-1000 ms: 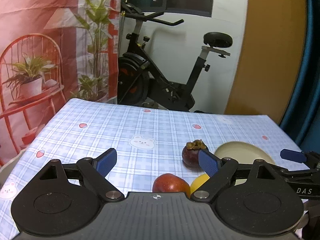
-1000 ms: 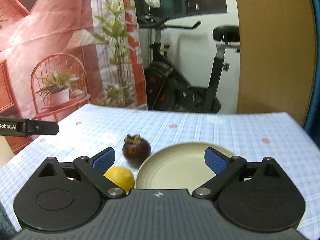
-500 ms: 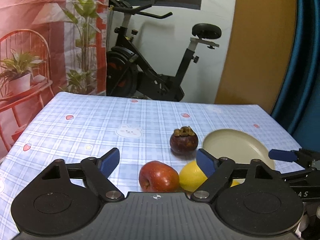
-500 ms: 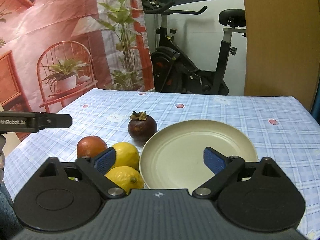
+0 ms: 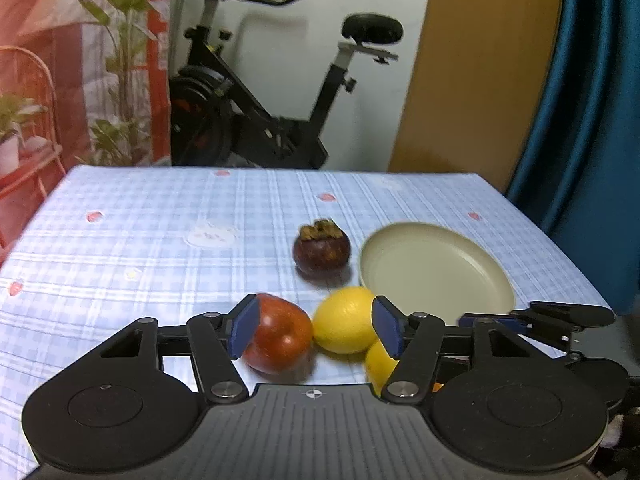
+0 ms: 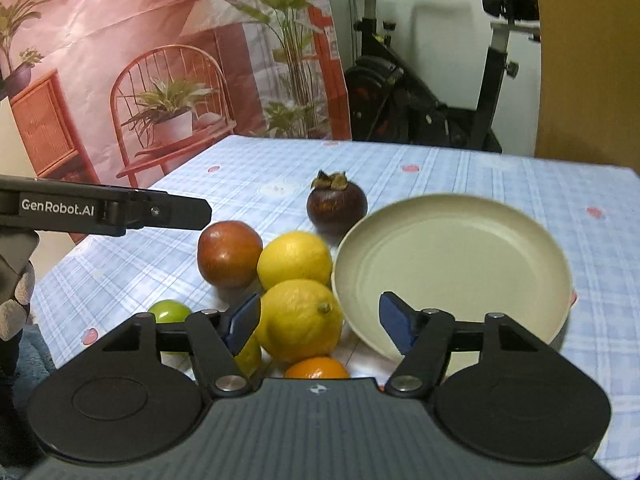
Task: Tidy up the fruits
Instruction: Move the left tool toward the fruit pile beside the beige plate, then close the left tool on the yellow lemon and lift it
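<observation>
Yellow lemons [image 6: 298, 320], an apple [image 6: 229, 253] and a mangosteen [image 6: 337, 207] sit on the surface beside the bare plate [image 6: 452, 264]; nothing is sorted yet. Left tongs [image 5: 314, 330] and right tongs [image 6: 318, 322] have just been closing, still released, gripping nothing.

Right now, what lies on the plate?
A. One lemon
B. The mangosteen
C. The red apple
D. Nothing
D: the plate shows only its bare cream surface, while the mangosteen, the lemons and the apple all sit on the cloth to its left.
</observation>
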The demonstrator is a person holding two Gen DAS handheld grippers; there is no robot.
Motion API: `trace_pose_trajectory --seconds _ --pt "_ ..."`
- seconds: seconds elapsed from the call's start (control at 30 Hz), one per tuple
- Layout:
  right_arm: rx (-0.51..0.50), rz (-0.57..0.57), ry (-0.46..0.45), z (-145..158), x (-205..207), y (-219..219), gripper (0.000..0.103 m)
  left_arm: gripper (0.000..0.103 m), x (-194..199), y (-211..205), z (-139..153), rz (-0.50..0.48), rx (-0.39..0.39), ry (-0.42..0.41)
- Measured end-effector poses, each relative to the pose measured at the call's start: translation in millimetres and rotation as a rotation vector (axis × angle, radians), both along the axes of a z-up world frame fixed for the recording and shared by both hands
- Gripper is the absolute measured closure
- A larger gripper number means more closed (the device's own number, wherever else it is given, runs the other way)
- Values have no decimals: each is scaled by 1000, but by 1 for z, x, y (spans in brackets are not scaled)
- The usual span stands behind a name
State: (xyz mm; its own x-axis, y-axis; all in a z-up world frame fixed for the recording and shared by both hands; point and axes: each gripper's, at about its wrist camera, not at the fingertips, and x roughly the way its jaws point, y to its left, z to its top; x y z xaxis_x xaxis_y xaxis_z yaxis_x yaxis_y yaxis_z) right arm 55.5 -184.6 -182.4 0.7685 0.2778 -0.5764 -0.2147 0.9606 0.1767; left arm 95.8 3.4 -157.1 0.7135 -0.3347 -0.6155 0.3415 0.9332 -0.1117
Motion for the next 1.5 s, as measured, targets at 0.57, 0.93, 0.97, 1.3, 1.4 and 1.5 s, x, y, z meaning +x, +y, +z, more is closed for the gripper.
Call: trace_pose_trajectory --seconds 0.57,0.93,0.97,1.3,1.4,1.5 --pt "-10 86 -10 1 1 21 52 39 12 -50 -21 -257 42 145" --pt "-18 94 -12 -3 7 22 51 51 23 -26 -35 -189 -32 239" --pt "-13 91 -7 -4 8 21 51 51 24 -25 -35 -186 -40 241" --pt "23 82 19 -14 14 18 51 51 25 -9 -37 -123 -94 251" --pt "27 77 20 -16 16 20 51 51 25 -9 -39 -129 -97 254" --pt "29 72 16 -16 18 21 51 51 28 -12 -41 -135 -106 252"
